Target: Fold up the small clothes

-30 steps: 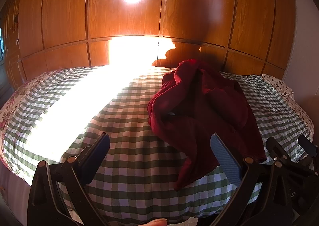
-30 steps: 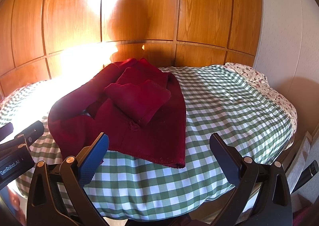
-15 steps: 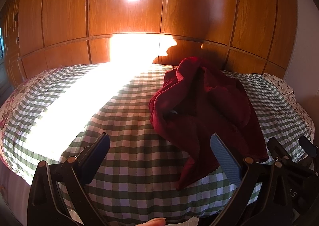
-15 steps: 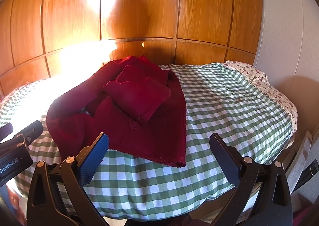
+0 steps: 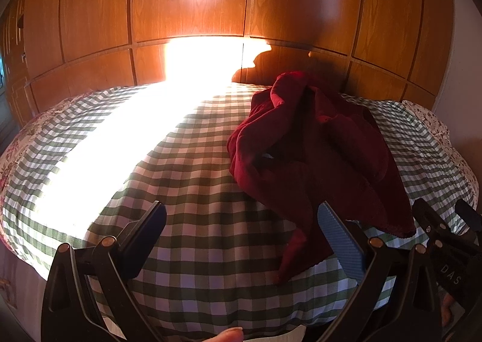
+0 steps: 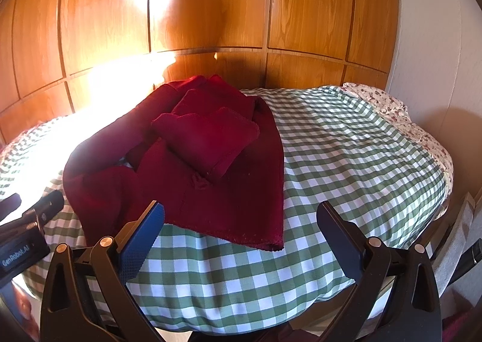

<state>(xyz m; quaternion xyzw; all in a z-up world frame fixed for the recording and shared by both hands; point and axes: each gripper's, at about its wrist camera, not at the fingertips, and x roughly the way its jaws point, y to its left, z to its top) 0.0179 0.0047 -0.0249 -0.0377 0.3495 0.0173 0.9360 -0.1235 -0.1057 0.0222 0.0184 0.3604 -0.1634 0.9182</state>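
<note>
left hand-held gripper (image 5: 241, 239): released, jaws spread wide, nothing between them, held low at the near edge of the bed, apparently in approach. right hand-held gripper (image 6: 241, 236): likewise released and empty, level with the near edge, the left unit's body showing at the left margin of its view. judgement: both stand apart from the cloth because no grasp has begun.

green-and-white checked bed cover (image 6: 346, 161): spread over the bed as the working surface. dark red knitted garment (image 6: 211, 167): lies crumpled on the cover, right of centre in the left view, its hem corner (image 6: 271, 244) nearest the right gripper and overhanging nothing. a doubled-over part, perhaps a sleeve (image 6: 208, 137), rests on top; folding not yet started.

glossy wooden panelled wall (image 6: 211, 10) behind.

hard to make out: strong sunlight (image 5: 135, 131) washes out the cover's left half; garment type uncertain; a fingertip (image 5: 229, 336) is cut off at the bottom edge.
</note>
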